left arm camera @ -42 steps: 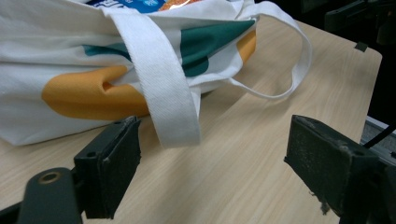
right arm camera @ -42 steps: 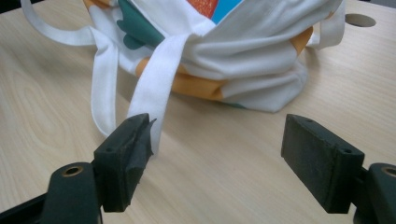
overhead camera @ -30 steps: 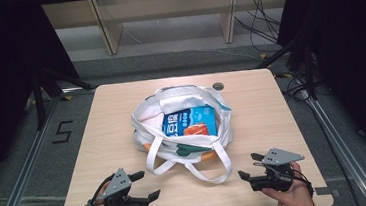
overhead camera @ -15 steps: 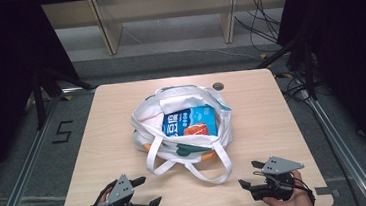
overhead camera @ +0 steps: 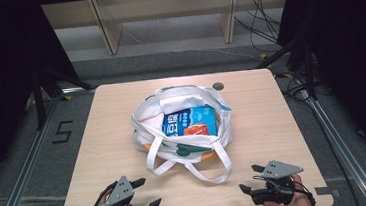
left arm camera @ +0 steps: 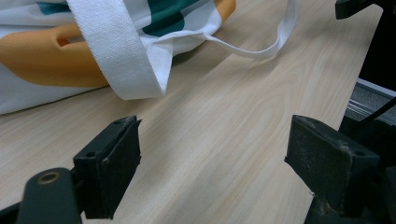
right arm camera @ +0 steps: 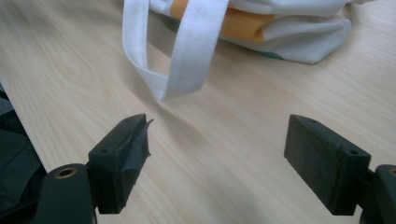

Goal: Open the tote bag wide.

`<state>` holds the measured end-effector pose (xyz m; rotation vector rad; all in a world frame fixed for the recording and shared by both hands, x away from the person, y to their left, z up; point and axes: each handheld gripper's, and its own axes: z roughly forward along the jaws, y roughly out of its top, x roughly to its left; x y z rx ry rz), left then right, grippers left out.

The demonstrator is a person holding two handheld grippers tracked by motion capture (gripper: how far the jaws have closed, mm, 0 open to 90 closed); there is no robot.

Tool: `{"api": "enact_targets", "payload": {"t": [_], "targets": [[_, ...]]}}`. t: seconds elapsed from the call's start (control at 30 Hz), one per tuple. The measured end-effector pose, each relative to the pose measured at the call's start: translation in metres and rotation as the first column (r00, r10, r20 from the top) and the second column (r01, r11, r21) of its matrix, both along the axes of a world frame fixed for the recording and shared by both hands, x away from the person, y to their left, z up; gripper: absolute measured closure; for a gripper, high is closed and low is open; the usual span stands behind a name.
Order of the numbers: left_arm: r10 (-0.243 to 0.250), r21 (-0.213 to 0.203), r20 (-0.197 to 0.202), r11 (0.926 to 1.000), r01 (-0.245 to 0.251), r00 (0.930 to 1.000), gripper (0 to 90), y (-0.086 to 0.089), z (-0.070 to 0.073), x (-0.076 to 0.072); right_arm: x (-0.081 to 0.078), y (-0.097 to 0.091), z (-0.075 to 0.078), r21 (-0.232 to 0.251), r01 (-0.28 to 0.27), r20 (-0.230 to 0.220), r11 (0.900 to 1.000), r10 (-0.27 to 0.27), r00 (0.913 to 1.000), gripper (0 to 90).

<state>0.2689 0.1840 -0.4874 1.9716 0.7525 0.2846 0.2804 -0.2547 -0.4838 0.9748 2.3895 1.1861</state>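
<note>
high view: pale wooden table (overhead camera: 273,125) on grey floor, dark curtains at both sides, light shelf legs at the top. at frame centre, white canvas tote bag (overhead camera: 183,128) with green and orange patches, lying open, blue packet (overhead camera: 190,121) inside, long white handles (overhead camera: 217,173) trailing toward the lower edge. lower left, left gripper (overhead camera: 146,192), jaws apart, empty; lower right, right gripper (overhead camera: 250,180), jaws likewise apart, empty.

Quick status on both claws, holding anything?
Left claw: open, empty, short of the white fabric tote bag.
Right claw: open, empty.
</note>
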Motion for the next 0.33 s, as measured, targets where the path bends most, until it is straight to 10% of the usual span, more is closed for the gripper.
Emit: {"api": "enact_targets", "payload": {"t": [0.33], "targets": [[0.022,0.003,0.003,0.9997,-0.022,0.9998,17.0,0.0017,-0.0014,0.0019,0.0006,-0.0008,-0.0005,-0.009,0.008,0.004,0.9999,-0.008,1.0,22.9]]}}
